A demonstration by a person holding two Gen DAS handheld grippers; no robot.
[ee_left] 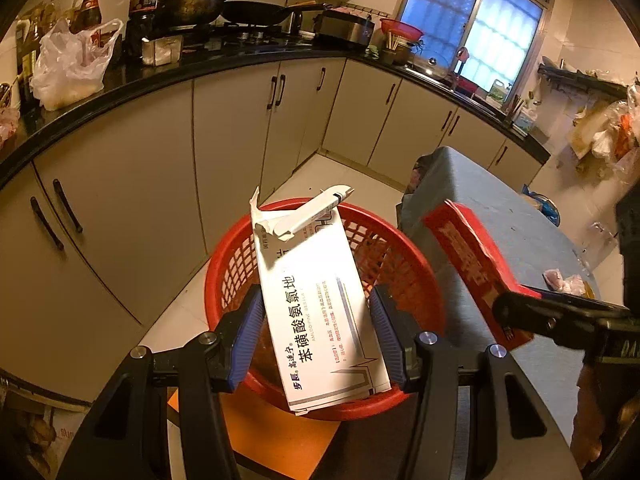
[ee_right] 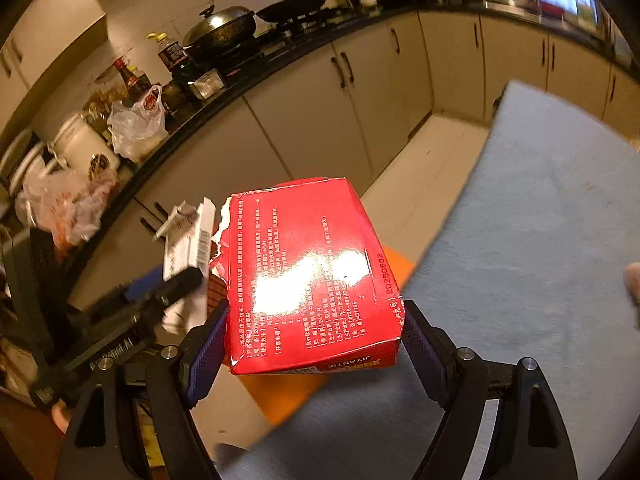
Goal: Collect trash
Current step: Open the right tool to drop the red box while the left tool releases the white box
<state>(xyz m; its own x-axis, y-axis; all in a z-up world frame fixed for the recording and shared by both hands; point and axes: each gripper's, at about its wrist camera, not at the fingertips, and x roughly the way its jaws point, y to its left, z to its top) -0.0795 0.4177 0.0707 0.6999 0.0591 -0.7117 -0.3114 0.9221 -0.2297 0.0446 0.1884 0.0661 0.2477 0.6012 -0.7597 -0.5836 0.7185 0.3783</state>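
Now left hand-held gripper [ee_left: 316, 344] clamps white medicine box [ee_left: 320, 312] directly above red basket [ee_left: 404, 280]; right hand-held gripper [ee_right: 314, 340] grips red box [ee_right: 308, 276] beside basket. Neither dropped yet.

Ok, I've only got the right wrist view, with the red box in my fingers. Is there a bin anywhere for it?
Observer: Yes. The left wrist view shows a red mesh basket beside the table, standing on something orange.
Operator: Is the white box in it?
Observer: No. The left gripper holds the white box over the basket's opening, torn flap pointing away.
Operator: Where's my red box from there?
Observer: The red box is right of the basket, over the table's edge, not above the opening.
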